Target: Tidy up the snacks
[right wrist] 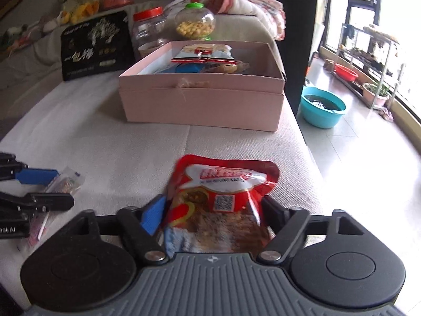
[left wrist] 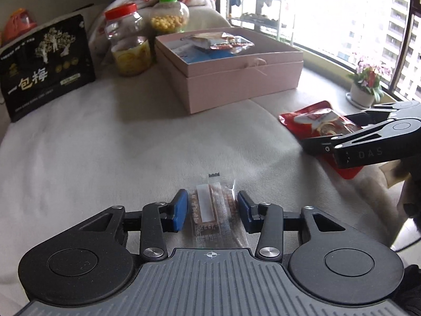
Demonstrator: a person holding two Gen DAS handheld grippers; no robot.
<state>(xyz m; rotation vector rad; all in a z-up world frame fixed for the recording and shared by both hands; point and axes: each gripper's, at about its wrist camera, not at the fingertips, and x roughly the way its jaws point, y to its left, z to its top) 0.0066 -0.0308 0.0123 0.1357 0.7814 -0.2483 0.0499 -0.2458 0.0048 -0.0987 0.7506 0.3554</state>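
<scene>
Left gripper (left wrist: 212, 212): on my feed its blue pads flank a clear-wrapped snack bar (left wrist: 213, 210) lying on the beige cushion (left wrist: 105, 158), a sliver of gap each side, not clamped. Right gripper (right wrist: 210, 217): jaws closed on the lower half of a red snack pouch (right wrist: 223, 197), just right of the bar. Beyond both: open pink box (right wrist: 200, 97) holding snack packets (right wrist: 208, 55); behind it a red-lidded jar (left wrist: 129, 39), a green-lidded jar (left wrist: 169, 15) of yellow balls and a black plum bag (left wrist: 44, 65).
</scene>
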